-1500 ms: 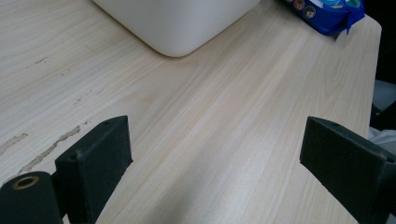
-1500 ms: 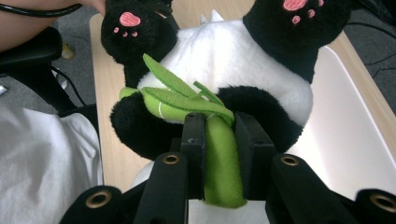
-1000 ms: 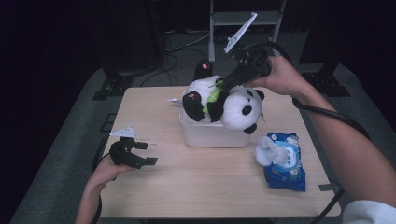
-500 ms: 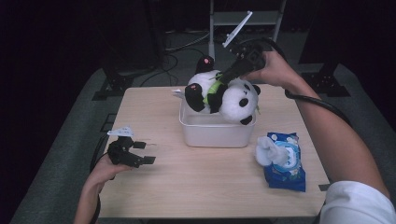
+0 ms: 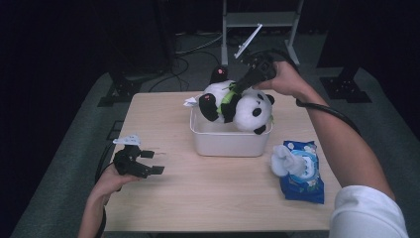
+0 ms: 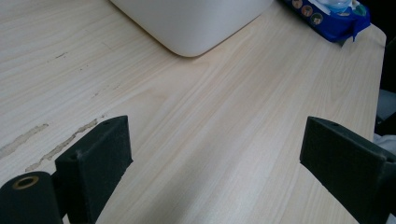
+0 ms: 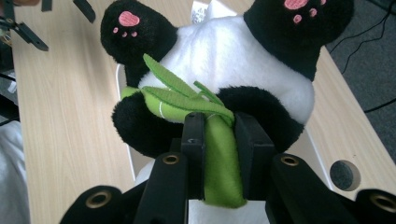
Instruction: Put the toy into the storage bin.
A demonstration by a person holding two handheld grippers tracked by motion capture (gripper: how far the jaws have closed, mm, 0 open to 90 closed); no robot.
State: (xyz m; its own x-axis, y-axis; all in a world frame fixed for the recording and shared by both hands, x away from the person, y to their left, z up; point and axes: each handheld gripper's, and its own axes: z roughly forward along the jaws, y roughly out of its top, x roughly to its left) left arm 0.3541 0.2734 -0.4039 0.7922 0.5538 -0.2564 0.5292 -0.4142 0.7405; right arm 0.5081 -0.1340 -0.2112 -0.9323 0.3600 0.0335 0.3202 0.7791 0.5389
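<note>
High view puts my left gripper [image 5: 148,166] nearest, jaws spread over pale woodgrain, with a crinkly blue wipes pack [image 5: 302,171] at right. Beyond, my right gripper [image 7: 219,140] pinches the fuzzy panda [image 5: 237,104]'s green felt bamboo [image 7: 217,163], the toy partly inside the smooth, rounded white tub [image 5: 230,141].

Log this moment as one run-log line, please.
right gripper: shut on bamboo stalk of panda plush | plush: over white tub | left gripper: open, by table

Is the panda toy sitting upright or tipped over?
Tipped: the panda lies sideways across the white bin, pink-soled feet pointing left.
</note>
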